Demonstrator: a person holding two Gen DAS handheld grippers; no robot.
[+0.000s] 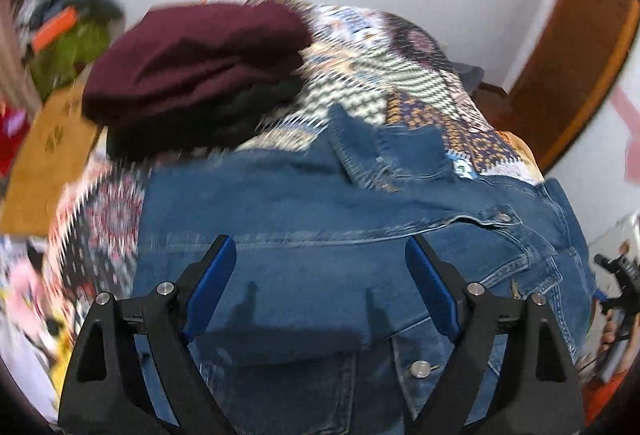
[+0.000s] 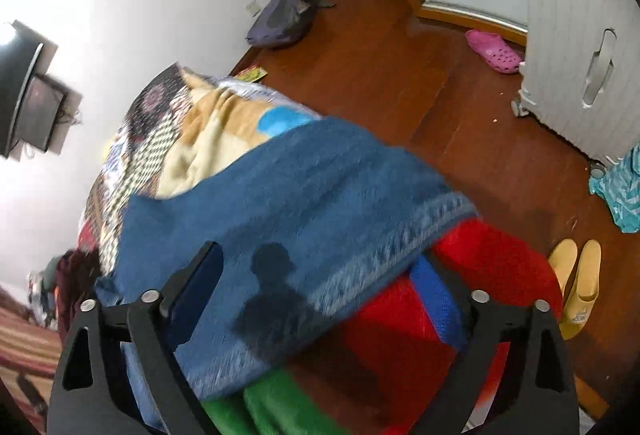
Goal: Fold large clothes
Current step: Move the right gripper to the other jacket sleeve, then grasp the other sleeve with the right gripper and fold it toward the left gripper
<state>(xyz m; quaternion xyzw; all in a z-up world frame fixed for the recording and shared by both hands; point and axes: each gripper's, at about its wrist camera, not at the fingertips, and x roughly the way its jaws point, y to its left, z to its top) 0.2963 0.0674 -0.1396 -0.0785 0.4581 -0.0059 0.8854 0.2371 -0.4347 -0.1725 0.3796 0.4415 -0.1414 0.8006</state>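
A blue denim jacket [image 1: 320, 219] lies spread on the patterned bedspread [image 1: 384, 75]. My left gripper [image 1: 320, 251] hovers just above it, jaws wide open and empty. In the right wrist view the same denim jacket [image 2: 280, 187] drapes toward the bed's edge. My right gripper [image 2: 320, 263] is open over the jacket's hem [image 2: 384, 247], with the denim lying between its fingers. The right gripper's body also shows at the far right of the left wrist view [image 1: 618, 275].
A pile of folded clothes, a maroon garment [image 1: 196, 63] on top, sits behind the jacket. A red, blue and green blanket [image 2: 472, 283] hangs at the bed's edge. A white suitcase [image 2: 576, 35], pink shoe [image 2: 494, 51], yellow slippers [image 2: 576, 283] and grey bag [image 2: 280, 19] are on the wooden floor.
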